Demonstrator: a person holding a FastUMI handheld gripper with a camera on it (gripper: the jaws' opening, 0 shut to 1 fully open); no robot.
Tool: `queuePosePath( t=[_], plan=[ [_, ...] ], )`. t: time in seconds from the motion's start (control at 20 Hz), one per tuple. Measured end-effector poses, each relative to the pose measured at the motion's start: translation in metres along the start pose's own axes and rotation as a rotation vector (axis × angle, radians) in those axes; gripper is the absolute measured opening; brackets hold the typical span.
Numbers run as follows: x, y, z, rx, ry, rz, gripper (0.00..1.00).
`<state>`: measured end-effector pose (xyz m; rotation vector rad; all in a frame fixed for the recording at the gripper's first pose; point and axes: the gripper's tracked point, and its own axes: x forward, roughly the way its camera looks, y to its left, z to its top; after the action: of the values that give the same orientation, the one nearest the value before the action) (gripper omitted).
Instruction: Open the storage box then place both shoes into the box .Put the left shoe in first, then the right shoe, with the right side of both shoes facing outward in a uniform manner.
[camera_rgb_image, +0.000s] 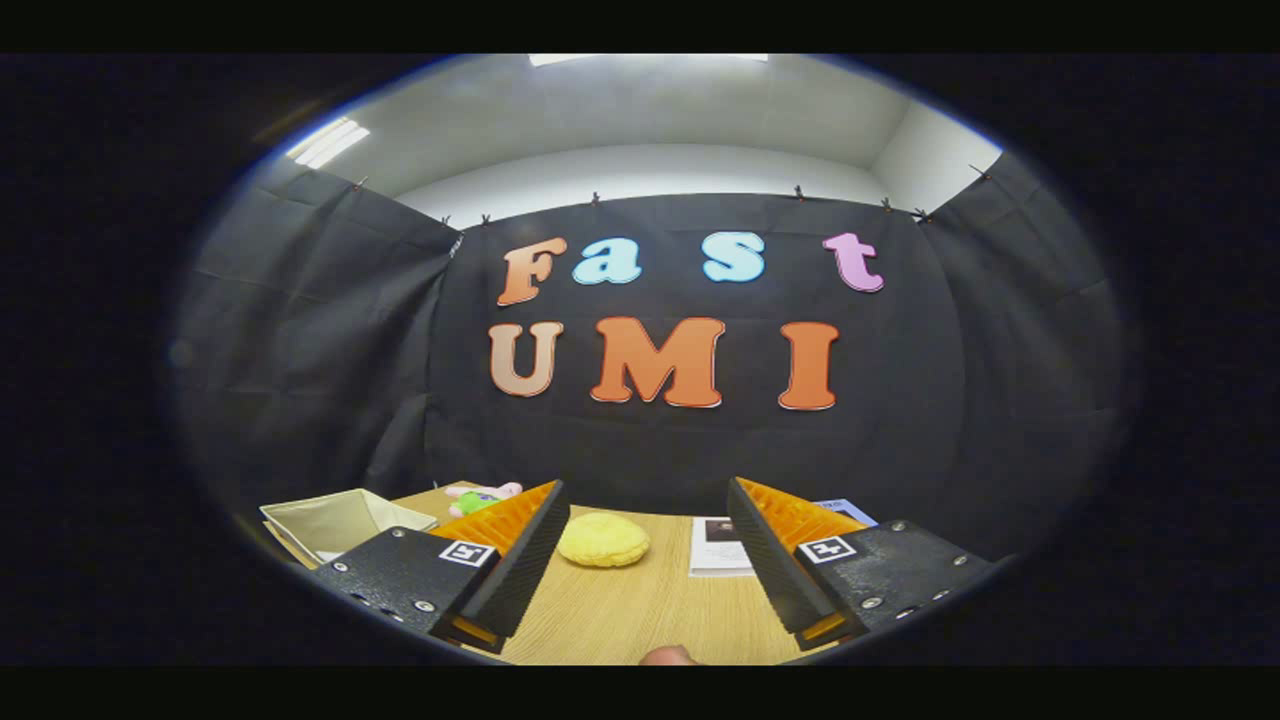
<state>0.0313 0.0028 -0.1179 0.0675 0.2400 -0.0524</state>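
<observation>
My gripper (647, 492) is held above a wooden table (640, 610), its two fingers spread wide apart with nothing between them. An open beige fabric box (335, 522) sits to the left, beside and partly behind the left finger (520, 540). Its inside looks bare from here.
A yellow round soft object (603, 539) lies on the table ahead, between the fingers. A small pink and green plush toy (482, 496) lies beyond the left finger. A white booklet (720, 545) lies by the right finger. Black cloth walls close the booth behind the table.
</observation>
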Motion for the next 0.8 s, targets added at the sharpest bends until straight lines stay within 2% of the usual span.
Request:
queuePosePath(
  t=[0.25, 0.8],
  plan=[
    [-0.001, -0.004, 0.009, 0.007, -0.049, -0.035, 0.95],
    [0.001, 0.004, -0.001, 0.025, -0.068, -0.020, 0.95]
  ],
)
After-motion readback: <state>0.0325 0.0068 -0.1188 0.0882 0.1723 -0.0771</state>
